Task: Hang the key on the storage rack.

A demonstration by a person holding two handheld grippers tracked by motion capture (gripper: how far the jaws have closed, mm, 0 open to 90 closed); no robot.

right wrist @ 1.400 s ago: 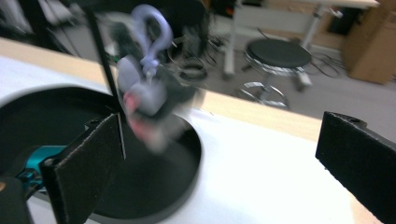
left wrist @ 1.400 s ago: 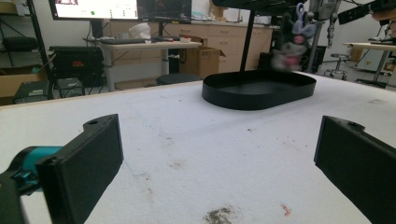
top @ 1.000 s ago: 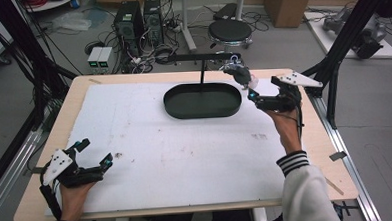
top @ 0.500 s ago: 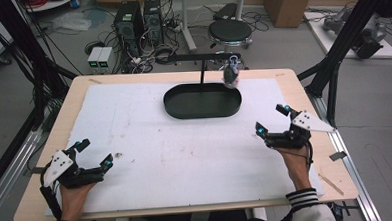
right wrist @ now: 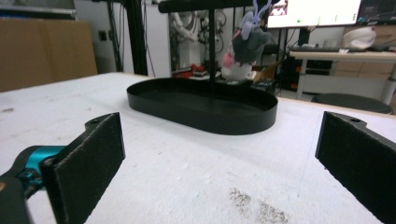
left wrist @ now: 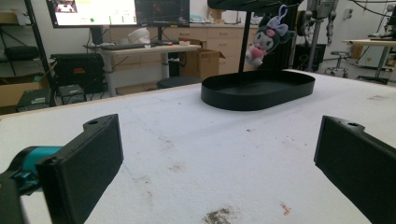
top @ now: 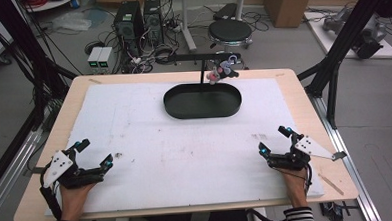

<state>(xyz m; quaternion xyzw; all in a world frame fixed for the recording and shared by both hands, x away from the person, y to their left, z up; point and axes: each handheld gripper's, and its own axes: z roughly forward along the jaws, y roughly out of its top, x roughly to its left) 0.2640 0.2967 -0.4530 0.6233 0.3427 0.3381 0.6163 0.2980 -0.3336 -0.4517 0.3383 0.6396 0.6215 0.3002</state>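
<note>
- White foam sheeting covers the light wooden bench in the high view, and the black oval metal tray toward its far edge is the landmark here. A thin black T-shaped stand rises from the tray's far side, and a small grey-and-pink plush keychain doll hangs from its crossbar, above the tray's far right rim and clear of the tray floor.
- High view again: the left tongs rest well short of the tray, at the near left of the bench, with the jaws spread apart and nothing between them. The right tongs sit well short of the tray at the near right, likewise spread and empty.
- Left gripper view: the left tongs point over bare foam toward the tray; the doll dangles by its loop beyond the tray's far rim.
- Right gripper view: the right tongs face the tray squarely, with the doll hanging just right of the stand's post.
- Judgement: the doll looks hung and both hands look parked. If either hand goes back to the doll, it should approach above the tray rim, keep the jaws wide, and grip the soft body rather than the loop, so the light stand is not tipped.
</note>
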